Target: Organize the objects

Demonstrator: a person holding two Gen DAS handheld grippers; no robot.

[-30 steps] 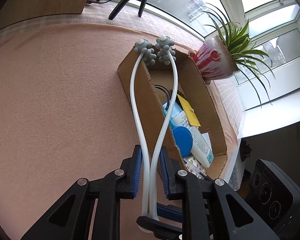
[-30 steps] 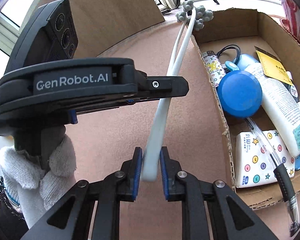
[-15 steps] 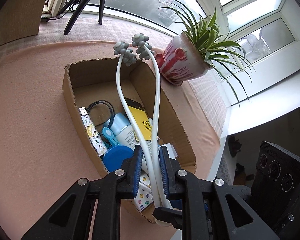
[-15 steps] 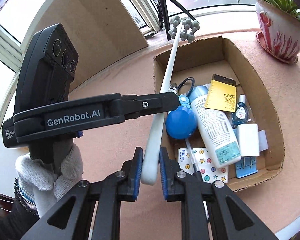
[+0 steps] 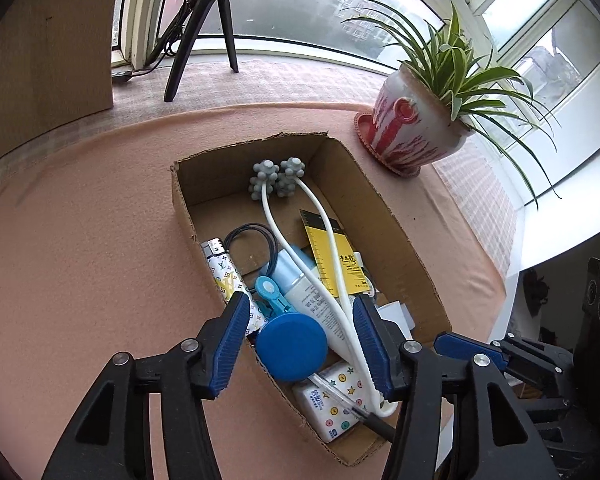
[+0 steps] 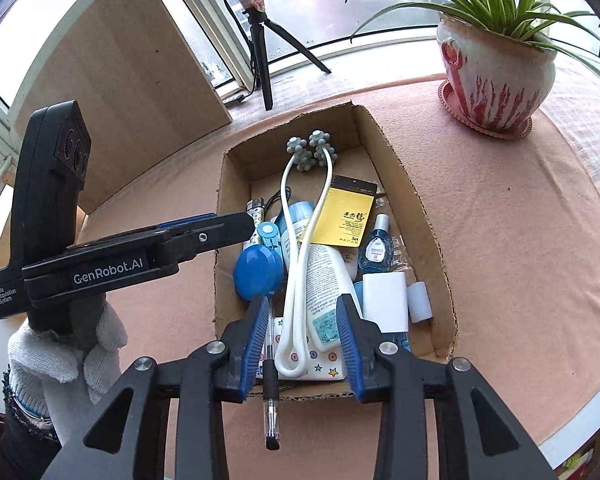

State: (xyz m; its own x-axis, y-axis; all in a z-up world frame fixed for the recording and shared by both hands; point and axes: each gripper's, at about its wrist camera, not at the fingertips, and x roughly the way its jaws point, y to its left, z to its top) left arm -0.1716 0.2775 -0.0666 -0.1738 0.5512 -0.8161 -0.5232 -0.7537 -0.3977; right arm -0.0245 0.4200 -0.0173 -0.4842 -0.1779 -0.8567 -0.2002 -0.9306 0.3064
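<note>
One massager (image 6: pixel 300 264) in one box (image 6: pixel 416 200)

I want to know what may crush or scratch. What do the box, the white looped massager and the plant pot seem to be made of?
Box: brown corrugated cardboard, matte; torn, fluted rims show. Massager: smooth, slightly glossy white arms that bend in a loop, probably flexible plastic; its grey knobbly balls look like matte rubber or plastic. Plant pot: likely glazed ceramic, white with red streaks and a soft sheen.
</note>
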